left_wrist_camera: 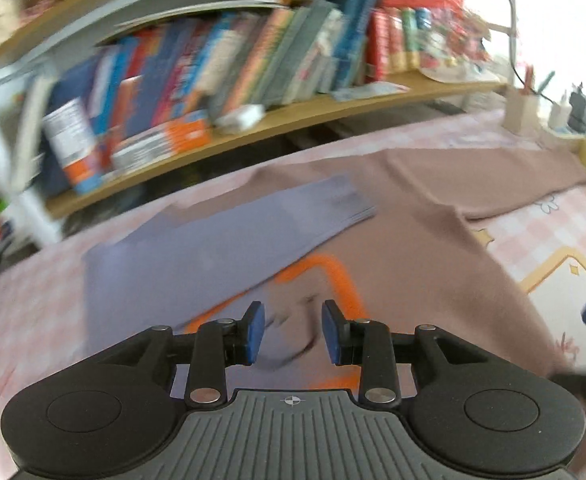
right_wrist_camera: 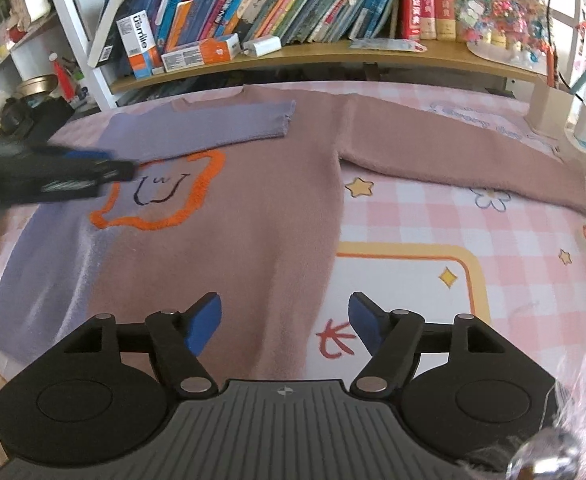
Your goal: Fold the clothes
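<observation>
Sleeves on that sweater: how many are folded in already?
1. The purple sleeve lies folded across the sweater chest; the pink sleeve is stretched out sideways on the checked cloth.

My left gripper and my right gripper are both black, with blue pads on the fingers. Each has silver round screws, two round discs and a grey ribbed plate with a small crosshair mark.

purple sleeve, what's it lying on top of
The purple sleeve lies folded across the sweater, over its upper chest, just above the orange outline. The chest under the sleeve is hidden.
</observation>
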Tool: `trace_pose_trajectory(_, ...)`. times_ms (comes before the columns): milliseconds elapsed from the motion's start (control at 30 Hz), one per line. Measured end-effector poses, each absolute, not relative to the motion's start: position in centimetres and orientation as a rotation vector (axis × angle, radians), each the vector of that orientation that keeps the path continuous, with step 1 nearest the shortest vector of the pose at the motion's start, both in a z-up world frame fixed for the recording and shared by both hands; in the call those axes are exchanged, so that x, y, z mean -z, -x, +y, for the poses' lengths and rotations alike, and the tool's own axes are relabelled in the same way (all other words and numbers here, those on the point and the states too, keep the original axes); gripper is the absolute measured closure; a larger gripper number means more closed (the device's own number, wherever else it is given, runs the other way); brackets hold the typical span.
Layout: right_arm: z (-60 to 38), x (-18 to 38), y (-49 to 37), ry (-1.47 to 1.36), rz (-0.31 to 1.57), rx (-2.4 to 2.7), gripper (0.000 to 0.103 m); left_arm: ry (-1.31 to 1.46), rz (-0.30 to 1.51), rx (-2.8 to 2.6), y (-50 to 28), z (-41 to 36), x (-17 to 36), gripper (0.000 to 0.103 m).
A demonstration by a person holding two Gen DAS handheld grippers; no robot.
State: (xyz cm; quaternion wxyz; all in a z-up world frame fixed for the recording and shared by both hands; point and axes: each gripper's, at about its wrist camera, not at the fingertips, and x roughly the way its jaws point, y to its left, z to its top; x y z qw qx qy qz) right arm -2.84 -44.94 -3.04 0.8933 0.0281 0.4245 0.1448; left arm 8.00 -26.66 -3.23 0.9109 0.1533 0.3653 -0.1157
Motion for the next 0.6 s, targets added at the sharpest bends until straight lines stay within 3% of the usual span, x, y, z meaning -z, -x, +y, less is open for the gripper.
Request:
trace_pose_trajectory(300, -48.5, 4.1, 3.6, -0.114, 0.908, -0.203, 0.028, -0.481, 0.710, 0.317, -13.8, -33.4, 5.4, 0.071)
trace_pose_trajectory(600, -51.2, 4.8, 4.2, -0.181, 0.922, -0.125, 0.027, -0.523, 0.665, 0.314, -15.6, -35.3, 6.4, 0.071)
